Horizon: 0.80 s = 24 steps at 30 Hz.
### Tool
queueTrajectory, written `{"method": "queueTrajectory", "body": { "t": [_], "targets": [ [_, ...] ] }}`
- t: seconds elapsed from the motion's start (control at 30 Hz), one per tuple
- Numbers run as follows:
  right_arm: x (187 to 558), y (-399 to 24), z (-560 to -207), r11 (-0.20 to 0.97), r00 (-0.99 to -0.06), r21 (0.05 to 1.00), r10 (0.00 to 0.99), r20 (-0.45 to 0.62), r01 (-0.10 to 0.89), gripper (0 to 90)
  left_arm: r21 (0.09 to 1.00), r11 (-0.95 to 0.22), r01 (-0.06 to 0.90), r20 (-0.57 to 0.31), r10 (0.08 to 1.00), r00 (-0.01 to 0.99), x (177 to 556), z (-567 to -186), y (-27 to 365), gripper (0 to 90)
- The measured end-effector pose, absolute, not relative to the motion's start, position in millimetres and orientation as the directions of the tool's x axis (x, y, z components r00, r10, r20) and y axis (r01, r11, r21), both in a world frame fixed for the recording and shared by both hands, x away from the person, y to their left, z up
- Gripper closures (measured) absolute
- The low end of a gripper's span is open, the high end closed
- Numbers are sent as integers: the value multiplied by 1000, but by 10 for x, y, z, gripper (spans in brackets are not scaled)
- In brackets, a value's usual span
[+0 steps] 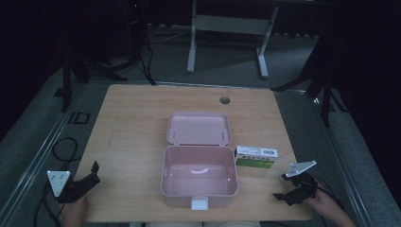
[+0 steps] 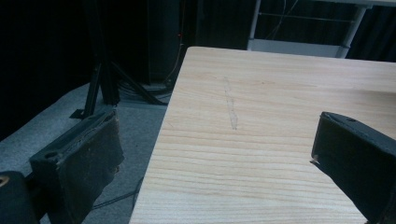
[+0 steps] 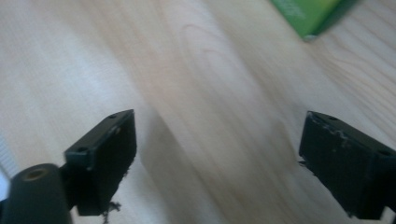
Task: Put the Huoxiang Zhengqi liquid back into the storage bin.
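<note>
Both grippers, left gripper (image 1: pixel 94 171) and right gripper (image 1: pixel 283 188), hover spread and empty; the small green-and-white carton (image 1: pixel 256 157) beside the pink lunchbox (image 1: pixel 199 177) looks light and crushable, best pinched across its long sides.

Dim room, wooden table on grey carpet

A light wooden table (image 1: pixel 137 127) with rounded corners and a round cable hole (image 1: pixel 224 100) near its far edge is standing on grey carpeted floor (image 1: pixel 227 61); beyond it a white-legged desk frame (image 1: pixel 227 28) is catching faint light, black stand legs (image 1: pixel 90 66) are spreading at both sides, cables (image 1: pixel 64 149) are trailing over the floor, and darkness is swallowing the walls.
</note>
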State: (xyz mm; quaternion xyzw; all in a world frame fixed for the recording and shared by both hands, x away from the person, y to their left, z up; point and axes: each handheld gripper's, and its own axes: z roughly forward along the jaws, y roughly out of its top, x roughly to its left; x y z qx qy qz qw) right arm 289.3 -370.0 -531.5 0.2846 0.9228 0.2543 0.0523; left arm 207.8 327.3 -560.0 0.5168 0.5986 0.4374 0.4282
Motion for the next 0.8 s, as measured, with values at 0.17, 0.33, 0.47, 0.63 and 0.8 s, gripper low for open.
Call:
{"method": "queueTrajectory", "body": {
  "t": [0.17,0.33,0.47,0.63,0.8],
  "targets": [
    [2871,-3555,-5263,765,-870,458,493,34,452,123,966,83,245,-61,993,-98,2078,-5600,3274,21],
    [2856,-3387,-5232,824,-902,383,428,62,417,123,966,91,241,-69,993,-97,2077,-5600,3280,21],
    [2867,-3252,-5187,864,-923,337,383,41,374,123,966,88,244,-67,993,-94,2077,-5600,3279,21],
    [2891,-3057,-5138,913,-948,259,314,51,316,124,966,91,241,-69,993,-95,2077,-5600,3280,22],
    [2895,-2844,-5115,959,-969,138,239,63,245,119,966,88,244,-67,993,-92,2076,-5600,3281,21]
  ]
}}
